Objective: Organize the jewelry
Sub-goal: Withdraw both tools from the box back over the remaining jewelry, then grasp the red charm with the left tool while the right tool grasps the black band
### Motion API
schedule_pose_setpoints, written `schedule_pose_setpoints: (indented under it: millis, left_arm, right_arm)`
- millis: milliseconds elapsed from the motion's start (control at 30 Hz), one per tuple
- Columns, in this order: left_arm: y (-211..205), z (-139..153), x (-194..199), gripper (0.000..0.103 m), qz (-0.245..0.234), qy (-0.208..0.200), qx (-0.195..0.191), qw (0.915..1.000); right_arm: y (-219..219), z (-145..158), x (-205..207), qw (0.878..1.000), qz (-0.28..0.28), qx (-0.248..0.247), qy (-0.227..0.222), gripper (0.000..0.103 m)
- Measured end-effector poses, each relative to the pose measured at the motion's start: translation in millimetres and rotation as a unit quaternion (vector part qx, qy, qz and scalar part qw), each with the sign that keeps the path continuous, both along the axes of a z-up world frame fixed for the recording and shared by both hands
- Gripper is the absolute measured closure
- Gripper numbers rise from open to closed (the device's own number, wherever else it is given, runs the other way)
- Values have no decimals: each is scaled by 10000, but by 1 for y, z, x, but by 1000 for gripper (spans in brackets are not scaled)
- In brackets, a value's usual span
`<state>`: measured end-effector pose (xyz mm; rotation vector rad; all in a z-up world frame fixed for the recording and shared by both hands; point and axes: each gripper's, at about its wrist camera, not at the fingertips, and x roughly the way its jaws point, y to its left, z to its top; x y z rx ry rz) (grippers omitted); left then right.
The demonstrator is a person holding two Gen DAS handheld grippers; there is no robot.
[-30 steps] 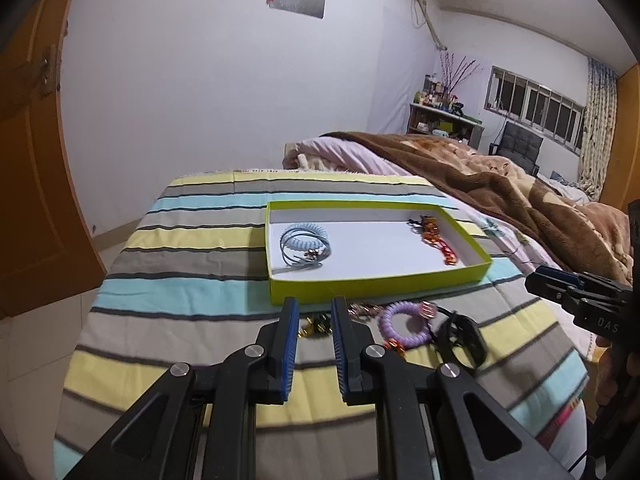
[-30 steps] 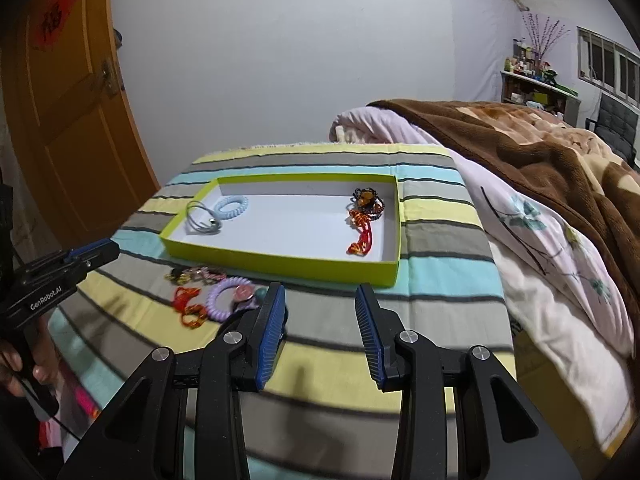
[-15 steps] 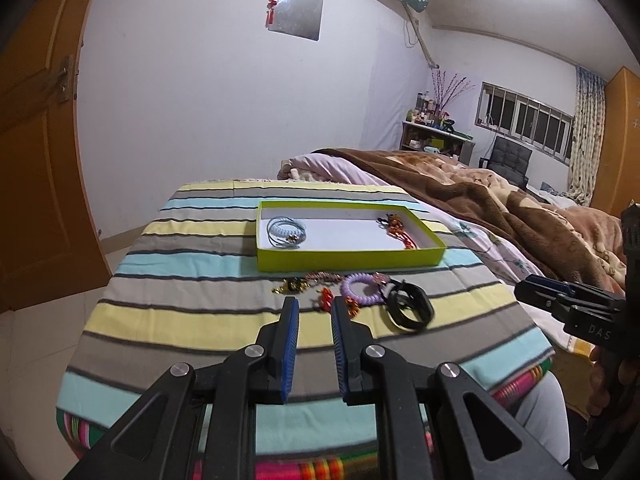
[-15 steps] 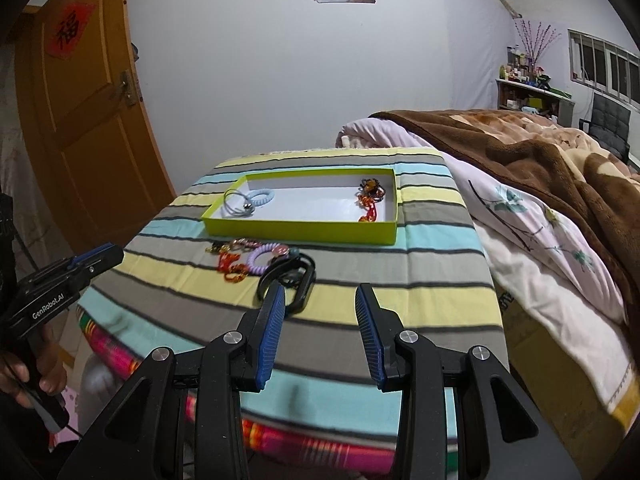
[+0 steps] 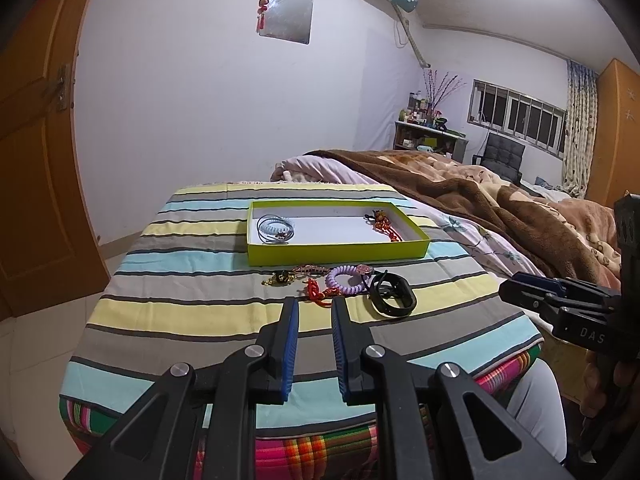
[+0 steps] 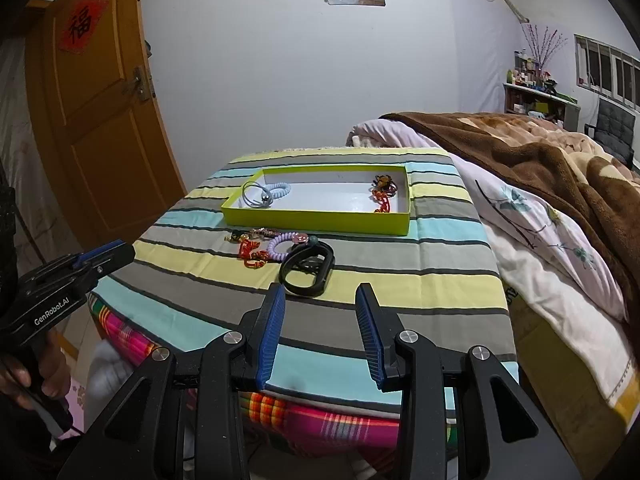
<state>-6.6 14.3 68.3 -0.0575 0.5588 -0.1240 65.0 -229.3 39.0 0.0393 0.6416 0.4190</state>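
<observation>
**Two pieces boxed, four left on the cloth**

I read the job as partly done. The yellow-green tray sits on the striped surface and already holds a pale blue coil bracelet with thin bangles at its left end and a red knotted charm at its right end. The middle of the tray is bare white.

Still outside, just in front of the tray's near wall, lie four pieces close together: a small gold and dark trinket with a pinkish clip, a red-orange knotted cord, a lilac coil bracelet and a black band, which is nearest to me and touches or overlaps the lilac coil. I judge these are what remains to be moved.

My left hand-held gripper hovers above the near part of the surface, its pads parted by a narrow gap, holding nothing. My right hand-held gripper is spread wider, also carrying nothing, and points at the black band from short of it. Neither touches any jewelry.

A bed with a brown blanket runs along the right side.
</observation>
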Motion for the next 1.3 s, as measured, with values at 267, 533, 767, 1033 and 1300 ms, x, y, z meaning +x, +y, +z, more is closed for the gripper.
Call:
schedule_pose_setpoints:
  millis: [267, 533, 767, 1033, 1300]
  left_arm:
    - [0, -9, 16, 87, 16, 138, -7, 9999]
    - [-2, -26, 53, 87, 9, 340, 14, 9994]
    - [-7, -50, 94, 87, -139, 764, -111, 9969]
    - [-6, -70, 131, 87, -60, 1110, -257, 9935]
    - [-13, -86, 156, 87, -79, 1493, -279, 9884]
  right_arm:
    - [5, -7, 12, 9999, 19, -6, 109, 65]
    - [18, -24, 44, 9993, 65, -77, 349, 65]
    - [30, -47, 75, 9975, 82, -59, 700, 65]
    - [40, -68, 102, 9947, 71, -56, 1027, 65]
    - [47, -75, 117, 9932, 144, -163, 1141, 78]
